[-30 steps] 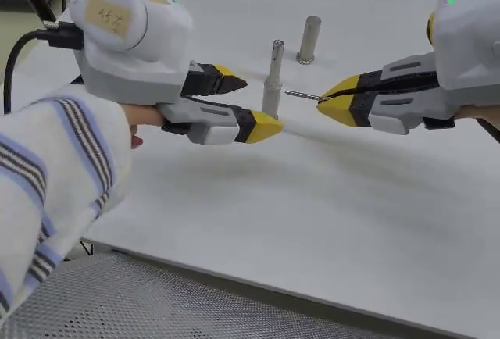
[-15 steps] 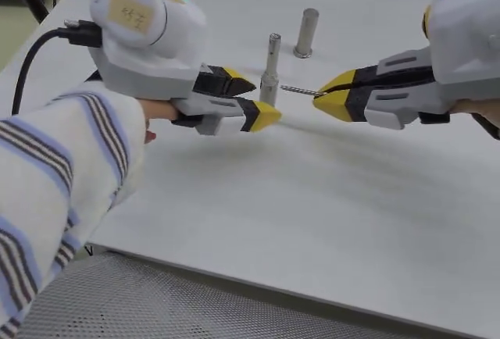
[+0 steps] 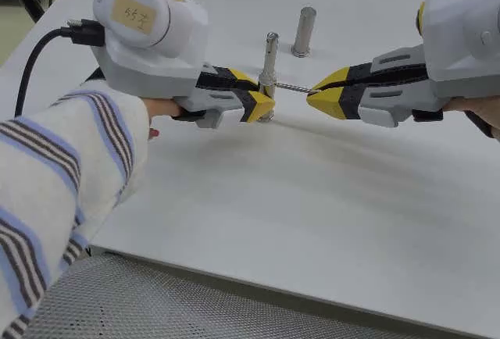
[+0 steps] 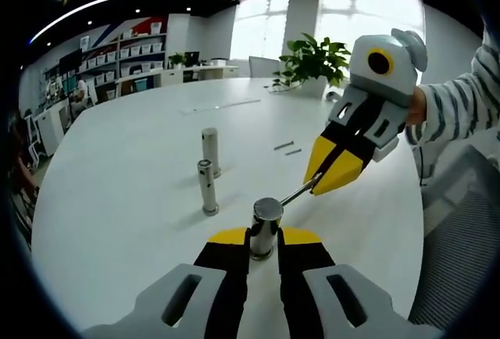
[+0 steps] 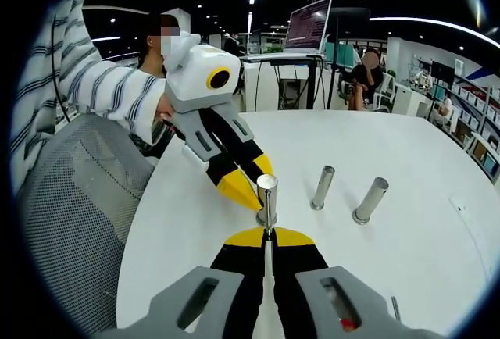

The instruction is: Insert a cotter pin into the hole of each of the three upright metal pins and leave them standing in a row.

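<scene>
The left tool (image 3: 262,103) clamps the nearest smooth cylindrical steel pin (image 3: 269,56) upright on the white tabletop (image 3: 312,198), while the right tool (image 3: 316,94) pinches a thin wire cotter pin (image 3: 294,87), tip meeting its shaft.

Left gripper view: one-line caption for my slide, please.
Left gripper clamps the nearest metal pin while the right gripper holds a cotter pin at its top.

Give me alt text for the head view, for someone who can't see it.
On a white table, the left hand-held gripper clamps an upright metal pin while the right hand-held gripper holds a cotter pin level, its tip at the pin's side. A second metal pin stands behind them. A striped sleeve shows at lower left.
</scene>
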